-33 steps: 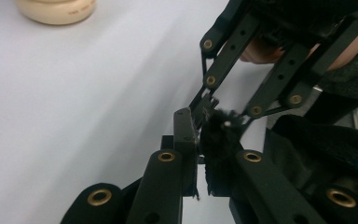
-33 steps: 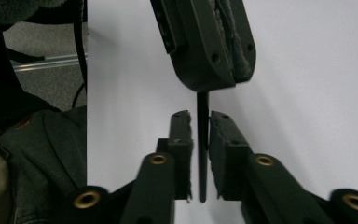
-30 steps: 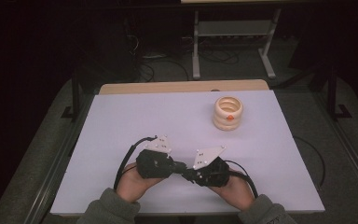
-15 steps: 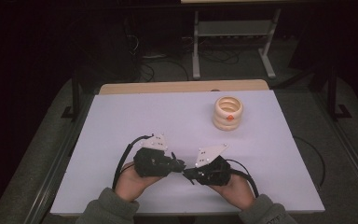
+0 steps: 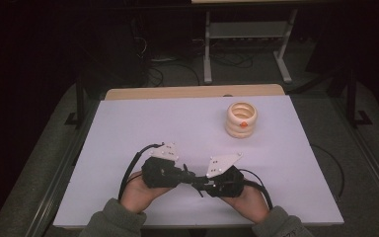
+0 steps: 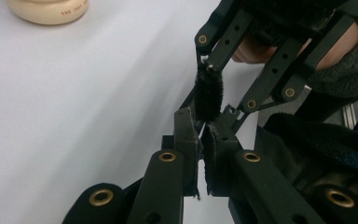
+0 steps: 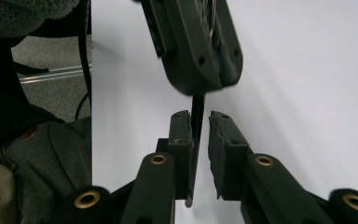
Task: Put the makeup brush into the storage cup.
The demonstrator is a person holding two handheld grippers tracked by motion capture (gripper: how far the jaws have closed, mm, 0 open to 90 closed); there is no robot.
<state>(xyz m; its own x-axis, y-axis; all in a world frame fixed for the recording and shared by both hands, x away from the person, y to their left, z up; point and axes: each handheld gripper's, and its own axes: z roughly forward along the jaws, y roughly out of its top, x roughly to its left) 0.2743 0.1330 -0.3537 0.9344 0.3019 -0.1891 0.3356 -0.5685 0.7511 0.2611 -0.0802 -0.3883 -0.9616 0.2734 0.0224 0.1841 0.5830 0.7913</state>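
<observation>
1. Left tongs (image 5: 188,175): jaws pressed almost together, pinching one end of a slim black brush (image 6: 208,92). Only a sliver of light shows between the pads.
2. Right tongs (image 5: 202,182): jaws slightly spread. The brush's thin stem (image 7: 196,140) lies against one pad with a clear gap to the other, so I judge there is no grip on that side yet.
3. Position: the brush bridges the two tong tips, which meet nose to nose above the table (image 5: 143,128). A stack of pale rings (image 5: 241,120) stands well ahead of the right tongs, apart from both.
4. Handling (judgement): very light. The bristles are soft and will squash or slide under the pads. The wire stem is stiff for its size but could bend if the two tongs pull out of line. It is narrow and smooth enough to swivel in a loose pinch.
5. Where to hold (judgement): on the bare stem, square across the pad centres, not on the bristles. Keep both tongs on one axis while the right pair closes.
6. Views:
   - The left gripper view shows the bristled part and the linkage of the right tongs beyond it.
   - The right gripper view shows the bare stem and the open gap beside it.
   - The high view shows how the two hands sit and where the rings are, but the brush is too small to make out there.
</observation>
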